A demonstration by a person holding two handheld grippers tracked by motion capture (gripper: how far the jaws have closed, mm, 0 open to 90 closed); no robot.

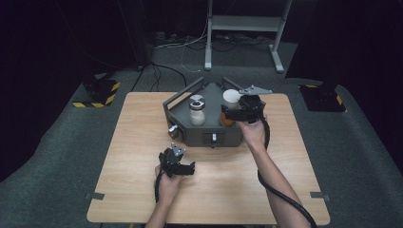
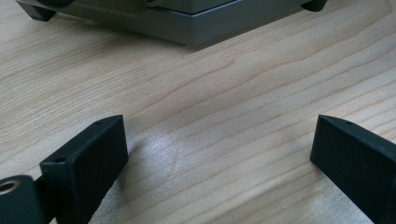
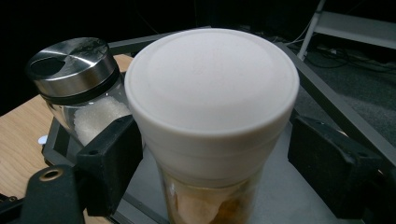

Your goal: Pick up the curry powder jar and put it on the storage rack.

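A jar with a white lid [image 1: 231, 96] and amber contents stands in a grey metal tray [image 1: 199, 137] at the back of the wooden table. My right gripper [image 1: 227, 113] reaches in from the right, and its jaws stand on either side of the jar just below the lid. In the right gripper view the white-lidded jar [image 3: 212, 93] sits between the jaws of the right gripper [image 3: 215, 158], and the pads stand off the glass. My left gripper [image 1: 188, 167] rests low over the table in front of the tray, open, with only bare wood between its jaws [image 2: 219, 149].
A glass shaker with a steel lid [image 1: 196, 110] [image 3: 70, 65], holding white grains, stands in the tray left of the jar. The tray has raised rails and small knobs on its front wall [image 2: 187, 28]. Dark floor, cables and a stand lie beyond the table.
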